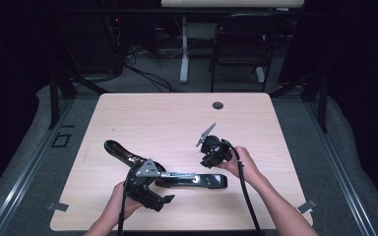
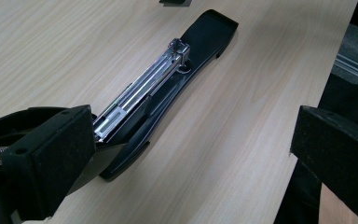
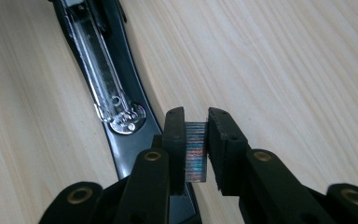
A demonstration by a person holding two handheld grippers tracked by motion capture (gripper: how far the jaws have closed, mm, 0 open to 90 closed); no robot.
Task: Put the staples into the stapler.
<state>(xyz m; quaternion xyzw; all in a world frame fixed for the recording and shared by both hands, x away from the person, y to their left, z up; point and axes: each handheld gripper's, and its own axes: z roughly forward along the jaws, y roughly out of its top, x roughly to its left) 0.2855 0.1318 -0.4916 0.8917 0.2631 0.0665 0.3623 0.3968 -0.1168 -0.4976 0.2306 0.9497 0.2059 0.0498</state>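
The right gripper point(image 3: 196, 144), fingers clenched on a staple strip point(image 3: 196, 151), hovers at three o'clock of the opened stapler point(image 1: 177, 174) lying on the bench point(image 1: 177, 118); the left gripper point(image 2: 191, 158), fingers released, steadies nothing, so a tilted strip may jam the channel.

One stapler point(image 1: 177, 174) lies opened flat on one table point(image 1: 256, 123), its metal track just ahead of the left gripper's point(image 2: 191, 154) fingers point(image 2: 51, 154). One block of staples point(image 3: 196, 151) sits between the right gripper's point(image 3: 196, 140) fingers point(image 3: 175, 140). Two grippers, two hands
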